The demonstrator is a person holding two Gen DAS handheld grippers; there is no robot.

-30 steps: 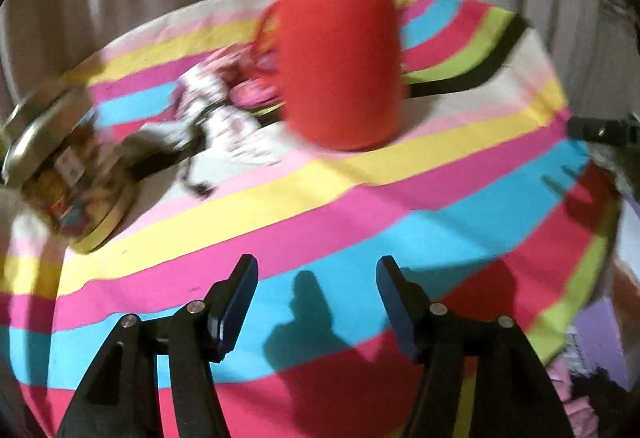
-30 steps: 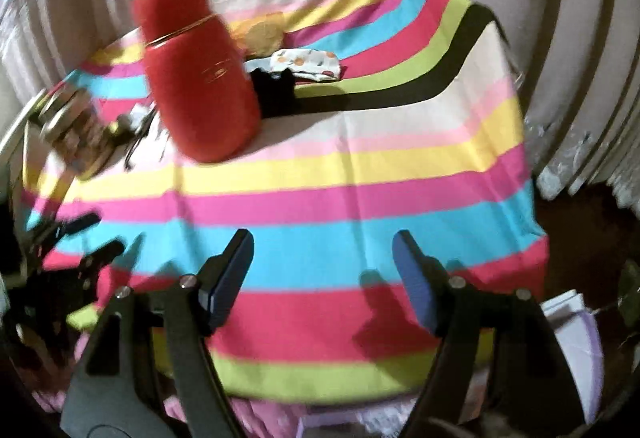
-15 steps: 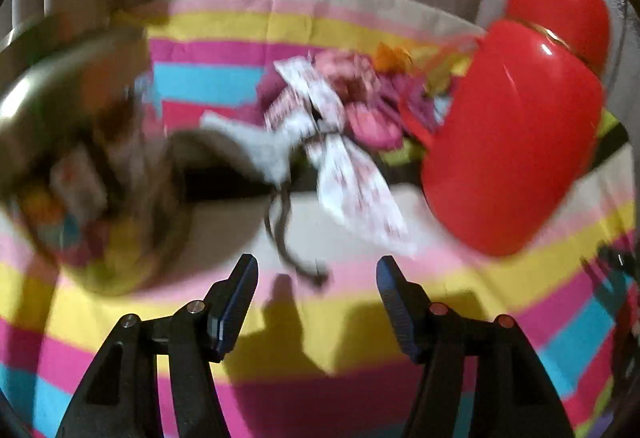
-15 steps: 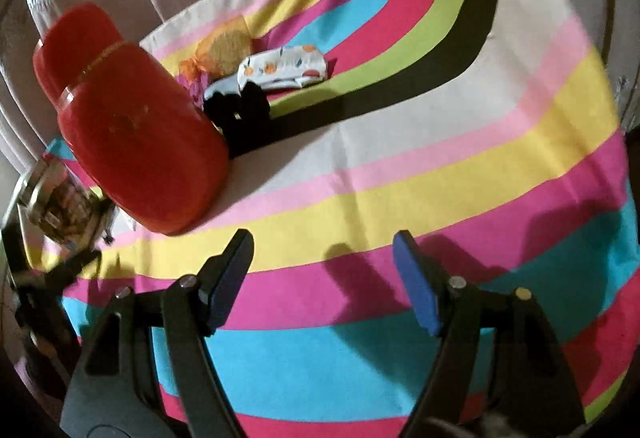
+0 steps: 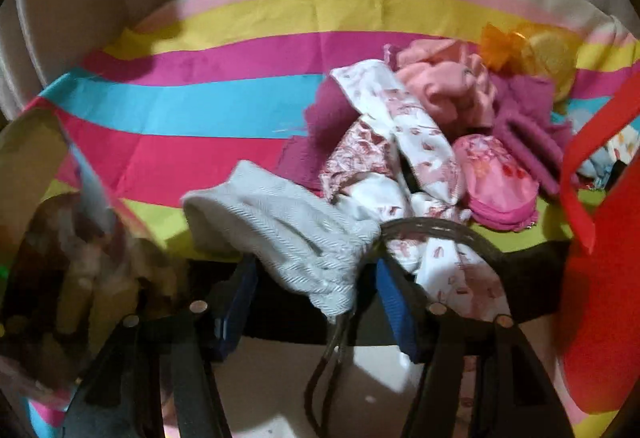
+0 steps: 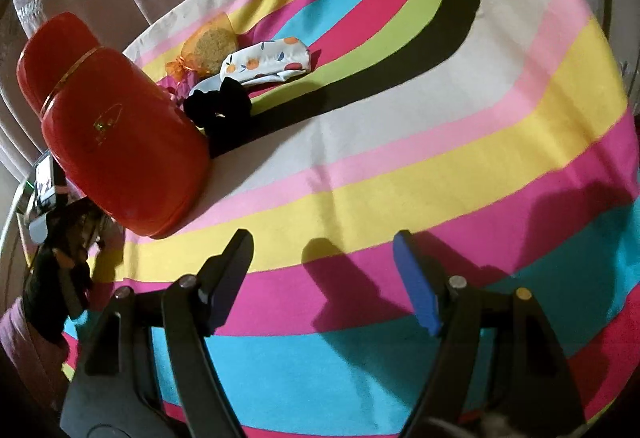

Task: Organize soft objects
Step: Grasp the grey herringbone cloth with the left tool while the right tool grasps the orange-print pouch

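A heap of soft things lies on the striped tablecloth (image 5: 224, 105). In the left wrist view my open left gripper (image 5: 316, 290) straddles the near end of a grey knitted cloth (image 5: 288, 230); whether the pads touch it I cannot tell. Beyond lie a white-and-pink patterned cloth (image 5: 404, 141), a pink pouch (image 5: 496, 181), a salmon cloth (image 5: 444, 81) and a purple cloth (image 5: 528, 125). In the right wrist view my right gripper (image 6: 324, 270) is open and empty above the cloth, well short of a black scrunchie (image 6: 224, 109) and a white fruit-print pouch (image 6: 268, 63).
A big red flask (image 6: 116, 141) stands at the left of the right wrist view and shows at the right edge of the left wrist view (image 5: 600, 278). A blurred shiny tin (image 5: 52, 246) is close on the left. A dark cord (image 5: 332, 354) lies under the left gripper.
My left gripper has swung left past the red flask and moved forward until the grey cloth lies between its jaws. My right gripper has moved forward over the table.
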